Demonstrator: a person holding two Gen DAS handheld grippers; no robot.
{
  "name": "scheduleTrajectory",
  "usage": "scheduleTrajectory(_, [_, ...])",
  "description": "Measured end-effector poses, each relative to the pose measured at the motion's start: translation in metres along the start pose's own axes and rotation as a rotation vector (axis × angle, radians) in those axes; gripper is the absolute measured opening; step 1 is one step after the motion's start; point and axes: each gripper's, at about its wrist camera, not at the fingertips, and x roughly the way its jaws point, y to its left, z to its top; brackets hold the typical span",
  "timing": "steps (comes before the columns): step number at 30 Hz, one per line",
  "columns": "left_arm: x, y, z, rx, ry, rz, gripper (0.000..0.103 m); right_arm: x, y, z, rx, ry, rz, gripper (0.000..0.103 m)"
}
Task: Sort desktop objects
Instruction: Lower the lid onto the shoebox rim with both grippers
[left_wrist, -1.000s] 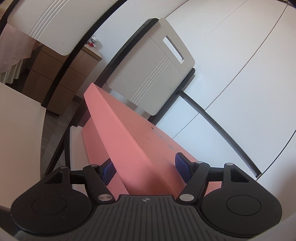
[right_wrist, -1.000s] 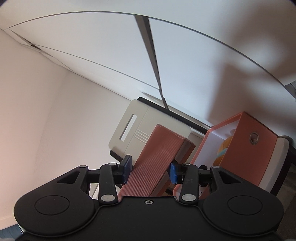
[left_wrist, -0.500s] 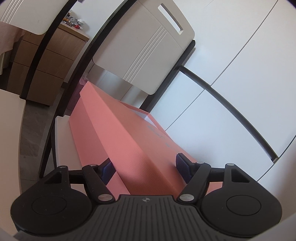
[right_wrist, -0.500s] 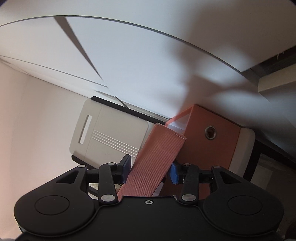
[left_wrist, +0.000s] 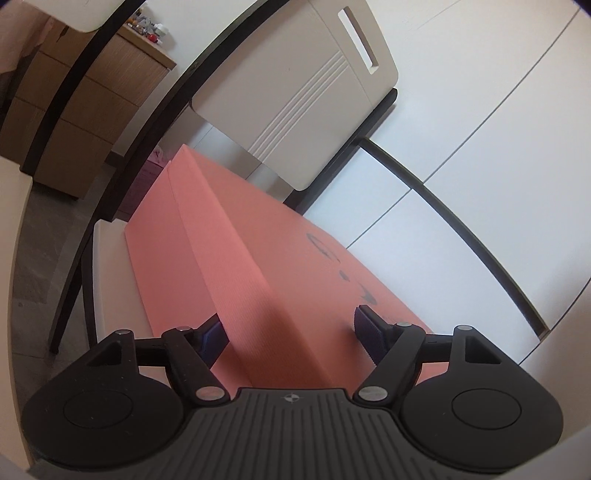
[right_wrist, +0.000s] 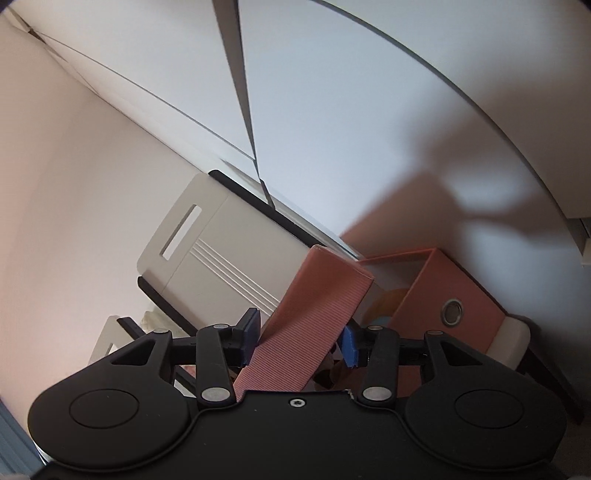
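A salmon-pink lid (left_wrist: 295, 258) with dark marks on its top fills the left wrist view, lying over a cream chair seat (left_wrist: 107, 280). My left gripper (left_wrist: 291, 334) straddles its ribbed rim. Its jaws are opening, and the right pad stands off the pink surface. In the right wrist view my right gripper (right_wrist: 300, 339) is shut on a ribbed pink rim (right_wrist: 314, 314) that tilts up between its pads. Behind it an open pink storage box (right_wrist: 443, 295) with a metal ring (right_wrist: 452, 312) sits on a cream cushion (right_wrist: 511, 336). Something yellow and blue (right_wrist: 388, 306) lies inside.
A cream chair back (left_wrist: 295, 92) with a slot handle stands just beyond the lid, and appears as the chair back (right_wrist: 221, 266) on the right wrist's left. A wooden drawer unit (left_wrist: 85, 110) is at far left. White wall panels lie behind, grey floor below left.
The left gripper has sunk toward the chair with the pink lid, and its pads have spread wider. The right view has swung, showing the open box's inside again.
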Motion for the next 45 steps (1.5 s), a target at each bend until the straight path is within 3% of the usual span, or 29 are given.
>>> scheduleTrajectory(4, [0.005,-0.001,-0.003,0.008,-0.017,0.035,0.079,0.014,-0.012,0.002,0.067,0.007,-0.057,0.046])
scheduleTrajectory(9, [0.016,-0.013,-0.009,0.022,-0.053,0.082,0.079,0.025,-0.002,-0.001,0.005,-0.014,-0.165,0.056])
scheduleTrajectory(11, [0.019,-0.018,-0.011,0.010,-0.070,0.117,0.079,0.029,0.002,-0.004,0.004,-0.002,-0.178,0.065])
scheduleTrajectory(16, [0.029,-0.030,-0.017,0.008,-0.089,0.171,0.079,0.034,0.006,-0.015,0.045,0.053,-0.194,0.066])
scheduleTrajectory(19, [0.034,-0.037,-0.020,0.009,-0.095,0.202,0.079,0.034,0.009,-0.025,0.062,0.101,-0.176,0.065])
scheduleTrajectory(22, [0.036,-0.038,-0.022,-0.017,-0.108,0.209,0.079,0.030,0.015,-0.033,0.053,0.131,-0.163,0.053])
scheduleTrajectory(27, [0.040,-0.042,-0.019,0.006,-0.106,0.231,0.079,0.028,0.001,-0.038,0.172,0.128,-0.134,0.047])
scheduleTrajectory(39, [0.034,-0.051,-0.007,0.081,-0.078,0.226,0.084,0.040,-0.007,-0.035,0.255,0.043,-0.141,0.045])
scheduleTrajectory(45, [0.026,-0.048,-0.005,0.098,-0.048,0.242,0.085,0.040,-0.008,-0.039,0.262,0.088,-0.166,0.047])
